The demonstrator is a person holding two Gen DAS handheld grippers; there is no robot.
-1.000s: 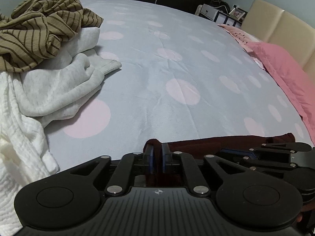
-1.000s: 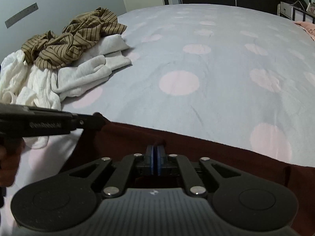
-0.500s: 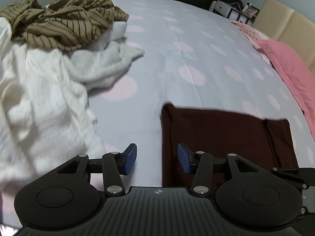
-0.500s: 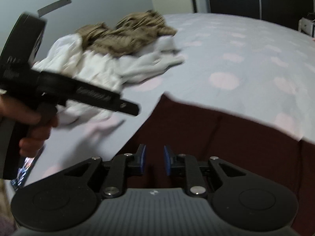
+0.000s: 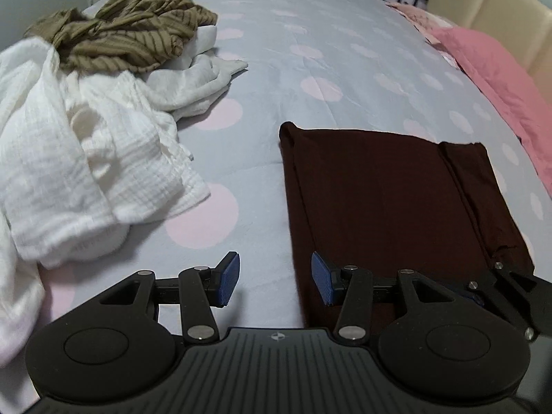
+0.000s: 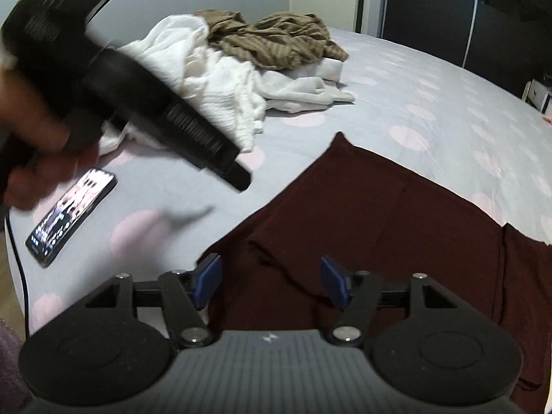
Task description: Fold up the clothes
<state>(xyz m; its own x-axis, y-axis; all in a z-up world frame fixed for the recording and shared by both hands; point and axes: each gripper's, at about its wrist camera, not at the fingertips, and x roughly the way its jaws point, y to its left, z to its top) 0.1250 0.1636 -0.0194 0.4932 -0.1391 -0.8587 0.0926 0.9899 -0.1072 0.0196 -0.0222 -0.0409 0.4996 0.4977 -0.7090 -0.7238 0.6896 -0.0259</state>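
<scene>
Bedsheet [image 5: 310, 69], grey with pink dots, stretches ahead of both grippers. White clothes [image 5: 86, 158] lie heaped ahead and left of the left gripper [image 5: 275, 278], with a brown striped garment [image 5: 131, 31] on top at the far end. Maroon garment [image 5: 379, 200] lies flat, folded, ahead and right of the left gripper, its near edge below that gripper's right pad. Left gripper's jaws stand apart, gripping nothing. Right gripper [image 6: 272, 281] hovers above the maroon cloth, jaws opening, pads clear of it. Phone [image 6: 70, 215] lies to its left.
</scene>
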